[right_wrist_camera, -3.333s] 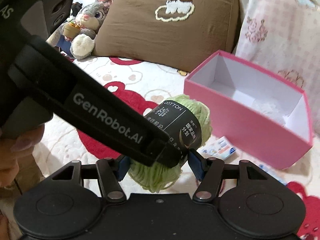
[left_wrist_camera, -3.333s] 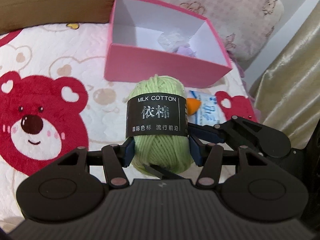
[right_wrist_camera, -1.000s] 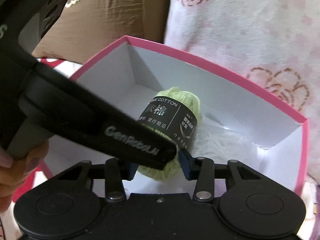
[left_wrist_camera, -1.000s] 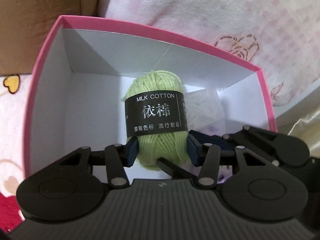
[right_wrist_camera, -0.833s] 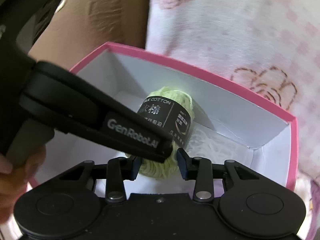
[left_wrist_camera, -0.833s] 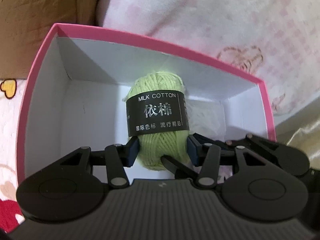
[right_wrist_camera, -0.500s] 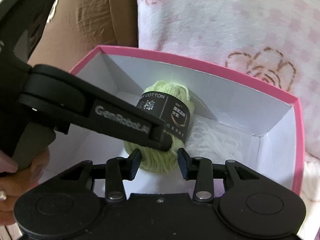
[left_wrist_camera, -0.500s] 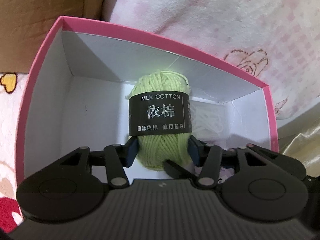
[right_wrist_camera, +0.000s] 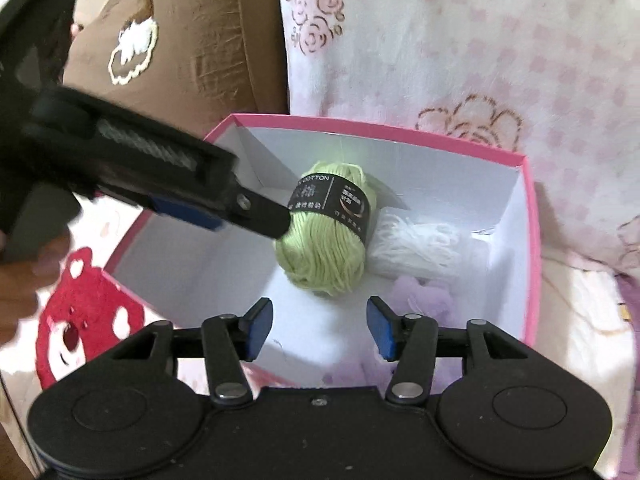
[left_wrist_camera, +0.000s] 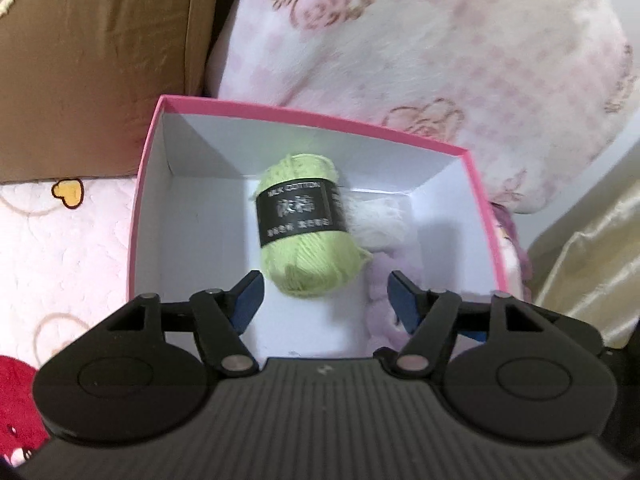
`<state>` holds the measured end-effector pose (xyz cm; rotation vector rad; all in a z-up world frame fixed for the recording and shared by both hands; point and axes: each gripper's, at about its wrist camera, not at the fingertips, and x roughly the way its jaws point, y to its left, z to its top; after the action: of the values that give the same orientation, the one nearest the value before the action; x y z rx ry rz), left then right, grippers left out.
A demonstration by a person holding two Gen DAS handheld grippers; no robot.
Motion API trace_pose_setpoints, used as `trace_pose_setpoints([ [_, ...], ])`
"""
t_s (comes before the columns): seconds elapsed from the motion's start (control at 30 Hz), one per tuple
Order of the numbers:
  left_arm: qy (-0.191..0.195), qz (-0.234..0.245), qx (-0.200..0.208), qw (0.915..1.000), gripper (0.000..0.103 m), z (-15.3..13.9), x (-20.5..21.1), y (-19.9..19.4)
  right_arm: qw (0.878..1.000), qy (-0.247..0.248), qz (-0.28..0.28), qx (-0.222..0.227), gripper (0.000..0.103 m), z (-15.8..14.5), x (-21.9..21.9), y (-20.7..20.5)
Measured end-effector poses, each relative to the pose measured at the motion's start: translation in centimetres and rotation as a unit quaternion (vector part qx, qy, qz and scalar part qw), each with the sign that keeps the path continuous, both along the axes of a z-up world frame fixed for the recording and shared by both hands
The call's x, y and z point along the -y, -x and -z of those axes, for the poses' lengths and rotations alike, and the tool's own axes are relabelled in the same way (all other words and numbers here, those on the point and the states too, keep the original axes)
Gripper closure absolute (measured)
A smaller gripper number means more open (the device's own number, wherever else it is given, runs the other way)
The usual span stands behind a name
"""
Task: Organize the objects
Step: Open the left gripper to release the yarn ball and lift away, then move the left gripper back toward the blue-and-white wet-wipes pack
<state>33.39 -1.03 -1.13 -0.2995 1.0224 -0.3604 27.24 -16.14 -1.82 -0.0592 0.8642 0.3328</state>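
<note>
A green yarn ball with a black label [left_wrist_camera: 308,232] lies on the white floor inside the pink box [left_wrist_camera: 360,125]; it also shows in the right wrist view [right_wrist_camera: 328,236], inside the same box [right_wrist_camera: 400,133]. My left gripper [left_wrist_camera: 324,300] is open and empty, just behind the yarn over the box's near side. My right gripper [right_wrist_camera: 320,328] is open and empty above the box's near edge. The left gripper's finger [right_wrist_camera: 256,212] reaches in from the left and is close to the yarn's label.
White yarn [right_wrist_camera: 416,248] and a pale purple fluffy thing [right_wrist_camera: 424,292] lie in the box to the right of the green ball. A brown pillow [left_wrist_camera: 92,60] and a pink floral pillow [left_wrist_camera: 440,48] stand behind the box. The bear-print bedspread [right_wrist_camera: 80,320] lies underneath.
Both grippers opened and let go of the green yarn, which now lies in the box. Both have pulled back a little.
</note>
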Motion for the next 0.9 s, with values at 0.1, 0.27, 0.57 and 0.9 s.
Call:
trace_pose_setpoints([
  [0.1,-0.001,0.012,-0.001,0.9999,0.031,-1.7,-0.5,0.9,1.0,-0.005,0.01,0.005,0.044,-0.4,1.5,1.8],
  [0.27,-0.022,0.019,-0.001,0.9996,0.031,-3.7,-1.4,3.5,1.0,-0.013,0.017,0.021,0.041,-3.7,2.5,4.9],
  [0.57,-0.051,0.015,0.02,0.9984,0.019,-7.4,-2.9,8.9,0.998,0.038,-0.005,0.047,0.021,-8.5,1.4,9.4],
  [0.9,-0.031,0.018,0.019,0.9992,0.01,-8.4,-2.6,13.8,0.992,0.087,-0.035,0.088,0.013,-11.0,-0.3,14.2],
])
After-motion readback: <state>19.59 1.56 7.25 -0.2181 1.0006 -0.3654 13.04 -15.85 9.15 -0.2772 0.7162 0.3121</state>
